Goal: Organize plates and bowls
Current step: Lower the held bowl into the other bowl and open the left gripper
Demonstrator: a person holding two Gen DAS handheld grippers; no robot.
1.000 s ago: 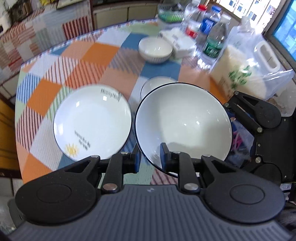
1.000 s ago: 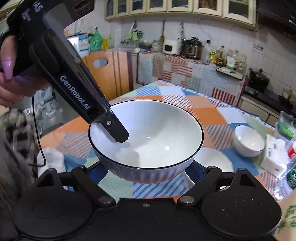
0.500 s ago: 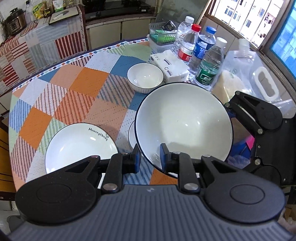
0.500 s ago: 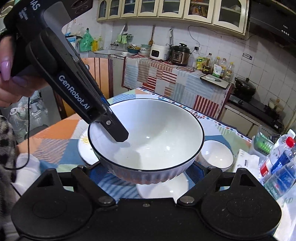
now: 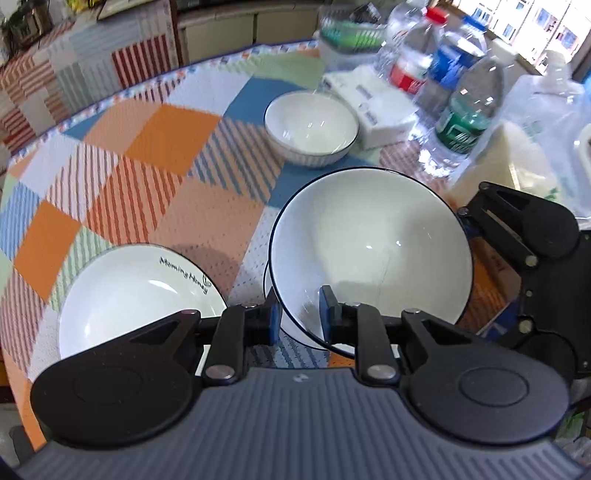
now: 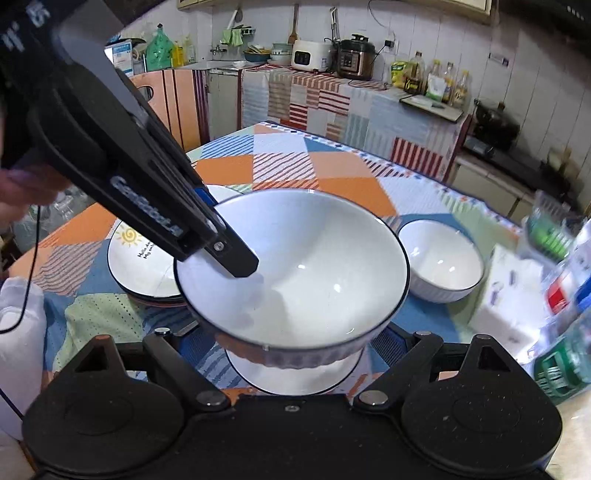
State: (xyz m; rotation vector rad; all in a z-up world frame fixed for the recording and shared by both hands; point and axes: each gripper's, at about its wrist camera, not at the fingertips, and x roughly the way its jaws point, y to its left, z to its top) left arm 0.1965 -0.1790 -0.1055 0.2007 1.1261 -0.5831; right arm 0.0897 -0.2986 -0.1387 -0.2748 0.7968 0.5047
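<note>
A large white bowl with a dark rim (image 5: 373,243) (image 6: 306,273) hangs above the table. My left gripper (image 5: 297,319) is shut on its near rim, one finger inside and one outside. My right gripper is under the bowl's far side; its fingertips are hidden by the bowl, so its state is unclear. A small white plate (image 6: 291,376) (image 5: 273,295) lies right below the bowl. A white "Morning Honey" plate (image 5: 136,295) (image 6: 140,258) lies to the left. A smaller white bowl (image 5: 312,127) (image 6: 441,266) stands farther back.
Several water bottles (image 5: 469,110), a white tissue pack (image 5: 373,107) and a clear bag with a white jug (image 5: 535,147) crowd the table's right side. A green basket (image 5: 351,33) stands behind. The patchwork tablecloth (image 5: 147,166) covers the table.
The bowl, held by both grippers, has come lower toward the small plate. The left wrist view shifted; the Morning Honey plate now looks closer and the small bowl nearer.
</note>
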